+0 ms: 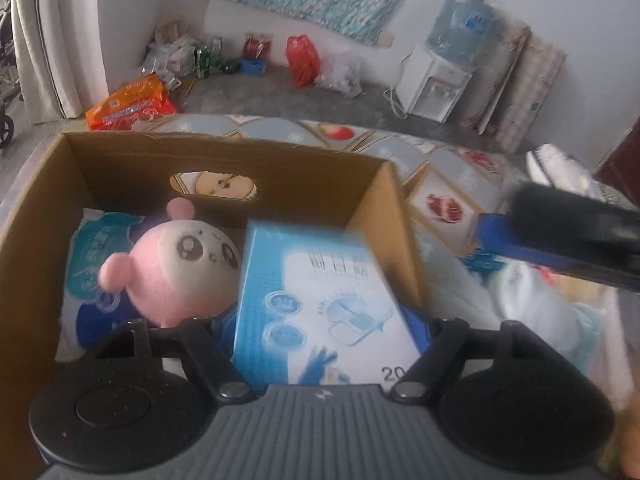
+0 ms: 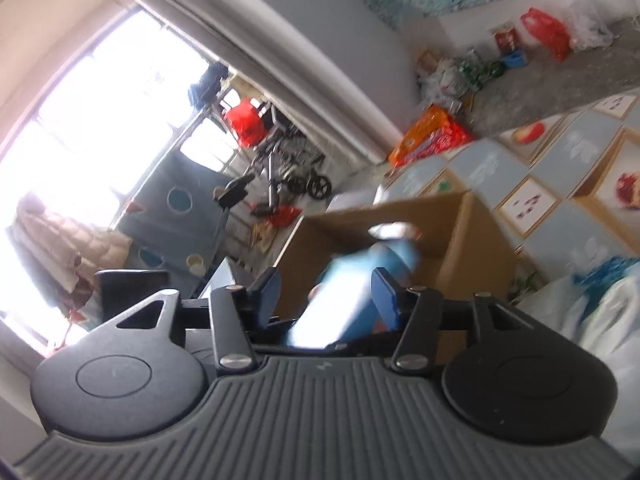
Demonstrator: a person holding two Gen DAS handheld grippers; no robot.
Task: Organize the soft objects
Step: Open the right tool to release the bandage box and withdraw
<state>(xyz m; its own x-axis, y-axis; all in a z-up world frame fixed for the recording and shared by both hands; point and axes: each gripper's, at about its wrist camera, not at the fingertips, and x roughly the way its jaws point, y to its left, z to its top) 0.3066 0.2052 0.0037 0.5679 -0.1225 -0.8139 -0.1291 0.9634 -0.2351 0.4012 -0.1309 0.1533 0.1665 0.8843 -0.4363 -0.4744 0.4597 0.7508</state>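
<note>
Between our left gripper's (image 1: 326, 326) spread, unclenched jaws, we see a blue-and-white rectangular pack (image 1: 320, 304), long axis pointing far into the brown cardboard box (image 1: 280, 168); right gripper (image 2: 326, 294) released.

Soft daylight is filling the room, and in the right wrist view the window (image 2: 100, 92) is blowing out to pure white, washing the upper left in glare. The blue pack (image 2: 352, 292) between the right gripper's (image 2: 326, 296) fingers is smearing into a motion streak. In the left wrist view the blue-and-white pack (image 1: 320, 304) is showing blurred print, and the dark bar (image 1: 576, 236) at the right edge is smearing. Fisheye bending is curving the curtain (image 2: 280, 52) and darkening the corners. Shadows inside the cardboard box (image 1: 224, 160) are staying faint and diffuse
</note>
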